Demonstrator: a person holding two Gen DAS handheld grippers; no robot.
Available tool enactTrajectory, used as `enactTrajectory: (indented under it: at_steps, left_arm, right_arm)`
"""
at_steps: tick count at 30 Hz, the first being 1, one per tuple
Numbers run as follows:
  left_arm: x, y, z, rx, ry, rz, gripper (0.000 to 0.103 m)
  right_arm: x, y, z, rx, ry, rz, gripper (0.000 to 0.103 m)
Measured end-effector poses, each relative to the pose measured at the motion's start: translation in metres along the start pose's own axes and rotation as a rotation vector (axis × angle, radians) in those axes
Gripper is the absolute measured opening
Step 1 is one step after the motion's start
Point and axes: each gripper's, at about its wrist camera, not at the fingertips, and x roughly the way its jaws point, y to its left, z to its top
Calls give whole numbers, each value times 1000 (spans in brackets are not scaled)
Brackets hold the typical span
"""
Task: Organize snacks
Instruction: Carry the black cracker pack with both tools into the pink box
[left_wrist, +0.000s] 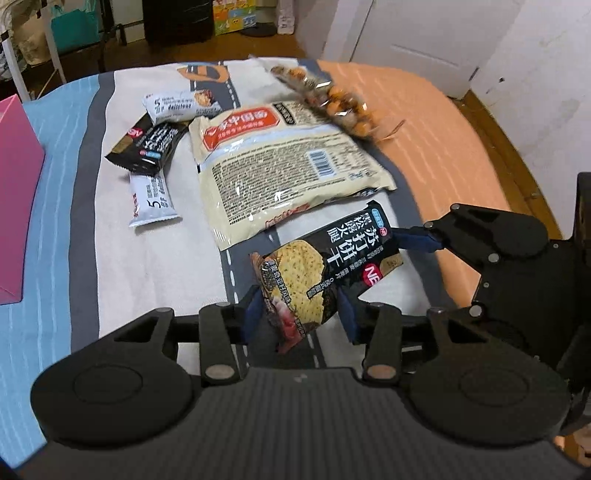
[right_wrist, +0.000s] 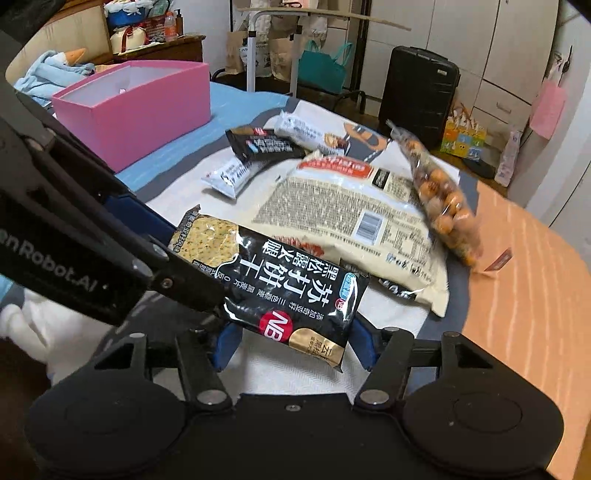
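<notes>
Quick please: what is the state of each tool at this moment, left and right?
Left tool: shut on the black cracker packet.
Right tool: around the same packet's other end; whether its pads press cannot be told.

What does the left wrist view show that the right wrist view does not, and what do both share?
Only the left wrist view: a white door beyond the bed.

Only the right wrist view: the pink box's open top, a black suitcase, a teal bag and a white-gloved hand.

Both: the black cracker packet held at one end by the left gripper with the right gripper at the other end, the large beige bag, the clear bag of nuts and three small snack bars on the striped bedspread.
</notes>
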Motion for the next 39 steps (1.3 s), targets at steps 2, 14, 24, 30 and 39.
enactTrajectory:
  at_steps: [2, 14, 24, 30, 39]
  left_arm:
    - [-10, 1, 0, 5, -2, -15, 42]
    - [-69, 27, -9, -8, 35, -55, 42]
    - [-138, 82, -21, -63, 31, -52, 42]
    - [-185, 129, -21, -95, -17, 20, 42]
    - [-226, 231, 11, -244, -96, 104, 42]
  right_arm:
    - [-7, 3, 5, 1, 5, -8, 67]
    - [-46, 56, 43, -77, 59, -58, 67]
    - [-69, 118, 89, -179, 31, -32, 67]
    - [-68, 157, 137, -239, -29, 32, 67]
    - [-27, 194, 235, -304, -71, 151, 67]
